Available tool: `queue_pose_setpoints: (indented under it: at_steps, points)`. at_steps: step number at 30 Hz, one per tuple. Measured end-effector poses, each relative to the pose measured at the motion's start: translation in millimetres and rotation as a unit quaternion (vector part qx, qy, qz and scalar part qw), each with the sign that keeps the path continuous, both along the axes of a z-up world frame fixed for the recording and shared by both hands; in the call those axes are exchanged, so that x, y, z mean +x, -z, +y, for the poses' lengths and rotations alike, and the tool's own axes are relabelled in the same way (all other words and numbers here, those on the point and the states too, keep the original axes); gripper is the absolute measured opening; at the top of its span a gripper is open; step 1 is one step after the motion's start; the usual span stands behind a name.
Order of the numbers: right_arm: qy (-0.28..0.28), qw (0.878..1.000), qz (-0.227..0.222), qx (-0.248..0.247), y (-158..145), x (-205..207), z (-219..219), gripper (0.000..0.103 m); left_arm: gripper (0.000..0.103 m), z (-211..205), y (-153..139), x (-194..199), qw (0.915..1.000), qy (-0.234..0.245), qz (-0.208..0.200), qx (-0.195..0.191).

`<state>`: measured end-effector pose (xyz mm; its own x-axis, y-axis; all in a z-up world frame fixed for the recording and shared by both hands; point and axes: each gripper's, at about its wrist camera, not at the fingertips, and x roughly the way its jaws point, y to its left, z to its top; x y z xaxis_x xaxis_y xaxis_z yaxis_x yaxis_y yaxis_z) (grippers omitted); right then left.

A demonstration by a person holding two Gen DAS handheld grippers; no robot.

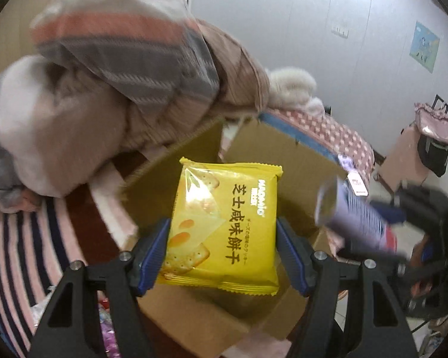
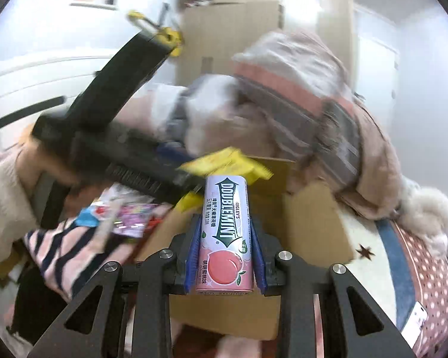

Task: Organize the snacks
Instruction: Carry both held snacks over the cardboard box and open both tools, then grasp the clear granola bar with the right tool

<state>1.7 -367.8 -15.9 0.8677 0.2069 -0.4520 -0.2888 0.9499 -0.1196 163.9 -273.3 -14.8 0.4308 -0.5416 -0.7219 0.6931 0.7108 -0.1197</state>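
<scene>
Left gripper [image 1: 222,232] clamps a yellow cracker packet [image 1: 224,226] by its 2 long edges, above an open cardboard box [image 1: 283,161]. Right gripper [image 2: 225,238] pinches a Doublemint mint tin [image 2: 225,232] w/ peach art, held over the same box. Box sits on a bed beside a heaped quilt [image 1: 119,68]; more snack packs [image 2: 128,214] lie on a striped blanket [image 1: 21,238].
</scene>
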Motion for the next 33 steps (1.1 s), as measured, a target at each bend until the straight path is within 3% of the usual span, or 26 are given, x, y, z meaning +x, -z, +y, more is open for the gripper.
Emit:
queue_pose_setpoints:
  at_steps: [6, 8, 12, 17, 22, 28, 33]
  points:
    - [0.006, 0.999, 0.036, 0.012, 8, 39, -16, 0.025, 0.071, -18, 29, 8, 0.9989, 0.009, 0.039, 0.026]
    - [0.005, 0.999, 0.043, 0.011, 13, 42, -18, 0.025, 0.082, -12, 27, 6, 0.9991, 0.003, 0.034, 0.024]
    - [-0.003, 0.998, 0.067, 0.005, 19, 58, -9, 0.025, 0.084, 11, 17, 3, 0.9994, -0.019, 0.014, 0.023]
    - [0.010, 0.994, 0.113, -0.004, 29, 85, 3, 0.026, 0.084, 58, 3, -2, 0.9974, -0.069, -0.008, 0.019]
    - [0.018, 0.991, 0.134, -0.018, 38, 89, 11, 0.026, 0.085, 123, -8, -12, 0.9935, -0.111, -0.023, -0.008]
    - [-0.050, 0.992, 0.117, 0.027, 23, 68, 53, 0.027, 0.086, 201, 5, -22, 0.9830, -0.181, -0.027, -0.016]
    - [-0.135, 0.980, 0.136, 0.045, 28, 71, 123, 0.031, 0.086, 257, 36, -29, 0.9724, -0.230, 0.006, -0.039]
